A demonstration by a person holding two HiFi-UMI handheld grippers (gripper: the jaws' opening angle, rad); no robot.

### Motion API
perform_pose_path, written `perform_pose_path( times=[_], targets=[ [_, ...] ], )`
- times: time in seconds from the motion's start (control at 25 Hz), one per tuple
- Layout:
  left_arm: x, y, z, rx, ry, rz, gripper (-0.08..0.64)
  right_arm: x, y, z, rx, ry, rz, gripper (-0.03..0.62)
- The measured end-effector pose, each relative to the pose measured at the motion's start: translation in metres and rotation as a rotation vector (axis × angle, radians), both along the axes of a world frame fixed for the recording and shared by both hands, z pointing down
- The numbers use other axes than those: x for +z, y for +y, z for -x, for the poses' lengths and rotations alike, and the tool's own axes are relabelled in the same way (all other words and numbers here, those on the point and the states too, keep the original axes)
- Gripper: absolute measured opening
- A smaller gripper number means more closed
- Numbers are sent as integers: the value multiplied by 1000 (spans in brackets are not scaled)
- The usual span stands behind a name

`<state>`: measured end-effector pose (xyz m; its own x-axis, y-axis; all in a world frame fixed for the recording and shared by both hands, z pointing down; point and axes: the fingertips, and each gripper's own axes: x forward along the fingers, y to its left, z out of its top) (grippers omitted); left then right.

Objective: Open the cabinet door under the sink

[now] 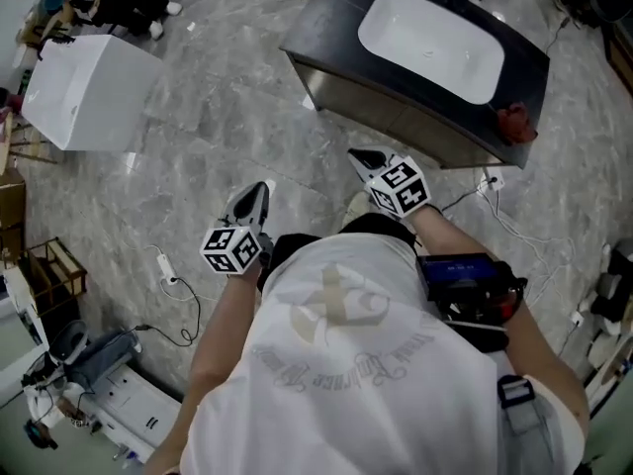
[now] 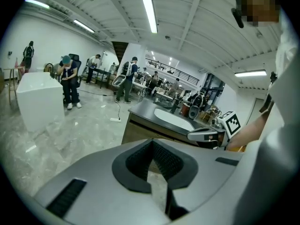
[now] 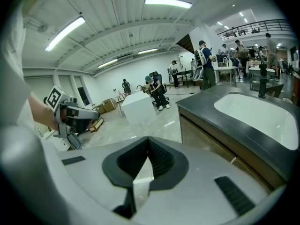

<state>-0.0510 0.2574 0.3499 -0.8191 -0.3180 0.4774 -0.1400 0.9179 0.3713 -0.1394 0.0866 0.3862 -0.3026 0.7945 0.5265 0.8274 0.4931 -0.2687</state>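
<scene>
**Desk:** Where is the cabinet door?

**Operator:** I see the cabinet door on the brown front of the vanity, under the white sink and its dark countertop. It sits flush and closed, at the top of the head view.

**Desk:** And your claws?

**Operator:** Both are short of it and touch nothing. My right gripper is the nearer, its tip over the grey floor just before the cabinet front. My left gripper hangs further back and to the left. Each pair of jaws is pressed together with nothing between them.

**Desk:** Anything else nearby?

**Operator:** A red object on the countertop's right corner, and a white box well off to the left.
</scene>
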Motion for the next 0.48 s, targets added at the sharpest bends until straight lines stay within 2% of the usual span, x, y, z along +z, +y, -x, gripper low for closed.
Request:
perform_pose_path(
  times=[0.16,0.28,0.48],
  targets=[
    [12,16,11,-23,55,35,8,14,10,18,-25,14,9,12],
    [16,14,23,-23,66,19,8,18,9,28,-31,3,7,12],
    [14,-6,46,64,48,13,8,15,2,41,29,7,23,12]
  ],
)
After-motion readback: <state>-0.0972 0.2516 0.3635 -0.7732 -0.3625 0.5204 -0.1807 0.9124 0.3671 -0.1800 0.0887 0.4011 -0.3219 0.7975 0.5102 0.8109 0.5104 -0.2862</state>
